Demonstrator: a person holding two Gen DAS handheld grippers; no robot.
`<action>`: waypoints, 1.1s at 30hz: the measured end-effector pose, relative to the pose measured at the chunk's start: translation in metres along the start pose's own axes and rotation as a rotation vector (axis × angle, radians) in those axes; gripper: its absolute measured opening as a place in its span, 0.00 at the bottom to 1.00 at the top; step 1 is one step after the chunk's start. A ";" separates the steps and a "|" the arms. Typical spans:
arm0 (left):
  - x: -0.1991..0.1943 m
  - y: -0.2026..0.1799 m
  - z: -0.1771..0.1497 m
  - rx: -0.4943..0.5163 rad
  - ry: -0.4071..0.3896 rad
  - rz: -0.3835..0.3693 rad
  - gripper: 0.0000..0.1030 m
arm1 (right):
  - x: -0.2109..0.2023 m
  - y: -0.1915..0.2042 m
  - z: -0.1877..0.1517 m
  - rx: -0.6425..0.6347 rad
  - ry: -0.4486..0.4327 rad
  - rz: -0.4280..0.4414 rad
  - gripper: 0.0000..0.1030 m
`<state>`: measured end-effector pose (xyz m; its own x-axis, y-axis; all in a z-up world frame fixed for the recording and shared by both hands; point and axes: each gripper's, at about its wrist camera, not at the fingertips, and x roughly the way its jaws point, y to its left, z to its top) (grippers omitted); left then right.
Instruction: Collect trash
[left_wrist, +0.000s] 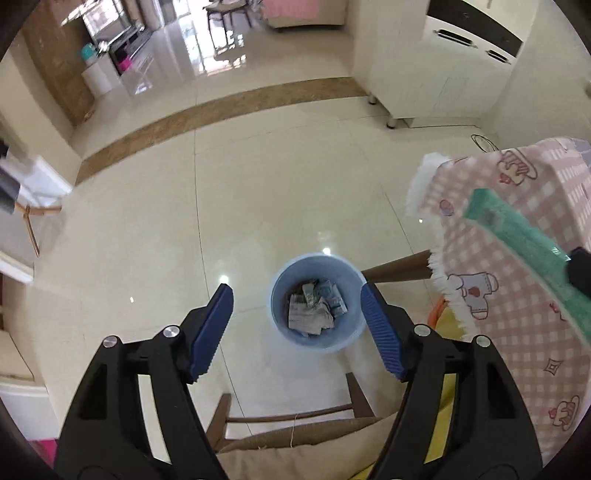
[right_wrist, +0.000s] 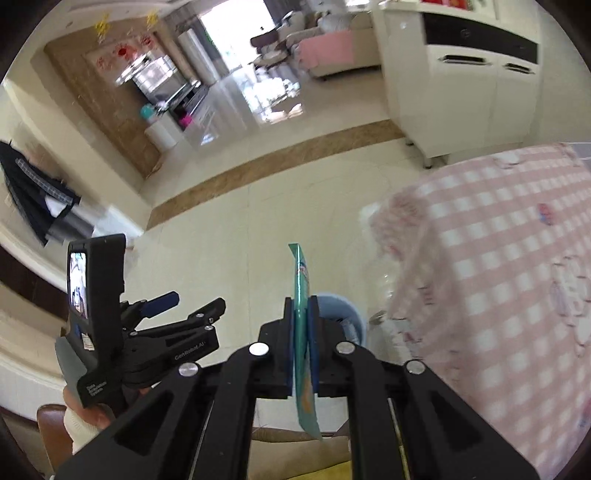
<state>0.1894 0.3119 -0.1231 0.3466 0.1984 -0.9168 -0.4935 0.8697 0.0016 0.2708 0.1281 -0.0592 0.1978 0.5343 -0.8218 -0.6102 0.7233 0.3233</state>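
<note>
A light blue waste bin (left_wrist: 280, 325) stands on the tiled floor with crumpled paper and wrappers (left_wrist: 314, 306) inside. My left gripper (left_wrist: 295, 291) hangs above it, open, its blue pads (left_wrist: 212, 332) wide apart and nothing between them. A flat green wrapper (right_wrist: 303, 317) stands on edge in my right gripper (right_wrist: 301, 301), which is shut on it. In the left wrist view the same green wrapper (left_wrist: 517, 236) reaches in from the right over the tablecloth. The bin (right_wrist: 351, 314) shows just behind the right gripper's fingers. The left gripper (right_wrist: 188, 306) is at the lower left, held by a hand (right_wrist: 85, 421).
A table with a pink checked cloth (left_wrist: 517, 295) stands to the right of the bin. A wooden chair frame (left_wrist: 295, 421) and a beige cushion (left_wrist: 295, 454) lie below my grippers. A white cabinet (left_wrist: 424, 74) stands at the back right. Glossy floor (left_wrist: 147, 240) stretches away to the left.
</note>
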 end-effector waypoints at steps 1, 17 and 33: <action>0.001 0.005 -0.003 -0.011 0.005 -0.004 0.69 | 0.008 0.004 0.000 -0.005 0.026 0.009 0.26; -0.048 0.007 -0.045 0.005 -0.113 0.062 0.71 | 0.003 0.025 -0.035 -0.041 -0.033 -0.115 0.71; -0.176 -0.080 -0.113 0.135 -0.420 -0.174 0.78 | -0.170 -0.011 -0.154 0.010 -0.502 -0.345 0.75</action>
<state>0.0775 0.1566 -0.0066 0.7213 0.1855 -0.6673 -0.3008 0.9518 -0.0606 0.1256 -0.0381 0.0044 0.7218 0.4072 -0.5596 -0.4394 0.8943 0.0840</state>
